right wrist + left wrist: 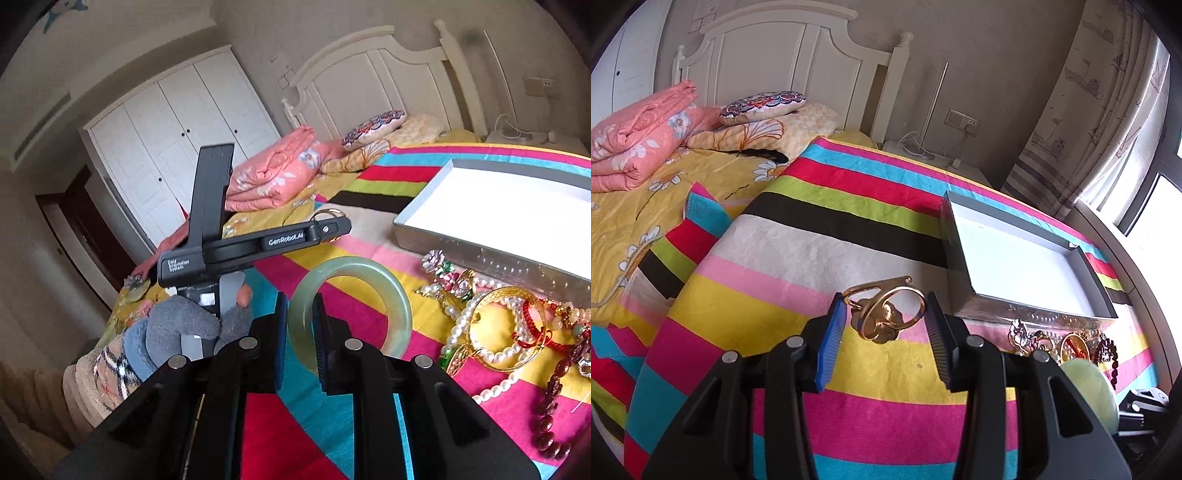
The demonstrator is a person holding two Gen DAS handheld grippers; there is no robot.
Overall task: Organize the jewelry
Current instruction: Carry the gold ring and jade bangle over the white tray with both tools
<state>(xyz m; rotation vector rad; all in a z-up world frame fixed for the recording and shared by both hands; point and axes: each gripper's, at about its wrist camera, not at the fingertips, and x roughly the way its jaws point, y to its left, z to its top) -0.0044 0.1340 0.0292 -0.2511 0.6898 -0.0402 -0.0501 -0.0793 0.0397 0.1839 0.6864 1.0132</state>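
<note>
My left gripper (884, 314) is shut on a gold bangle (886, 308), held above the striped blanket (820, 229); it also shows in the right wrist view (334, 229). My right gripper (299, 325) is shut on a pale green jade bangle (351, 310), which also shows in the left wrist view (1089, 391). A grey tray with a white inside (1008, 258) lies to the right, also in the right wrist view (491, 218). A heap of jewelry (517, 325) with pearl strands, gold bangles, red cord and dark beads lies in front of the tray.
A folded pink quilt (639, 140) and pillows (764, 107) lie at the bed's head by the white headboard (783, 62). A curtain (1089, 122) and window stand at right. A white wardrobe (177, 140) stands at far left. A gloved hand (184, 325) holds the left gripper.
</note>
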